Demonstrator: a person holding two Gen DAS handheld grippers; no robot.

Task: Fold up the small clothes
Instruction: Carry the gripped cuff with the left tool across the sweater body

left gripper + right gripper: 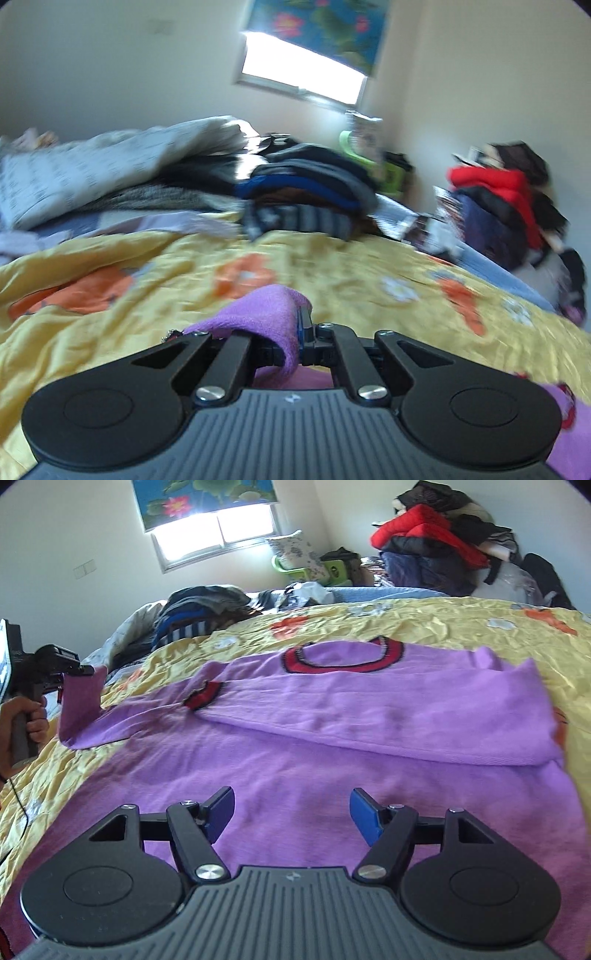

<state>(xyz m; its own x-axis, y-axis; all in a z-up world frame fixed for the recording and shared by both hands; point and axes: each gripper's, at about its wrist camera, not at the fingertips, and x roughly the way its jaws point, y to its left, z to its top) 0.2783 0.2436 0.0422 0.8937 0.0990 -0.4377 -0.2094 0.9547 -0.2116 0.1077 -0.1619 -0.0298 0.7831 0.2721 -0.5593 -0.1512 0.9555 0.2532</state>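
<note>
Purple sweater (332, 716) flat on bed (461, 620) | left tongs (301, 332) clamped on its sleeve, lifted at left | right tongs (291, 814) wide, empty, over hem

Purple sweater (332, 746) flat; left edge lifted

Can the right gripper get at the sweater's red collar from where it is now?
Probably yes: right gripper is open above the purple sweater, and only flat fabric lies before the red collar.

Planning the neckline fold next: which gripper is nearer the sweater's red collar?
Right. The right gripper hovers open over the sweater's body, below the red collar. The left gripper grips a sleeve edge far off to the side.
</note>
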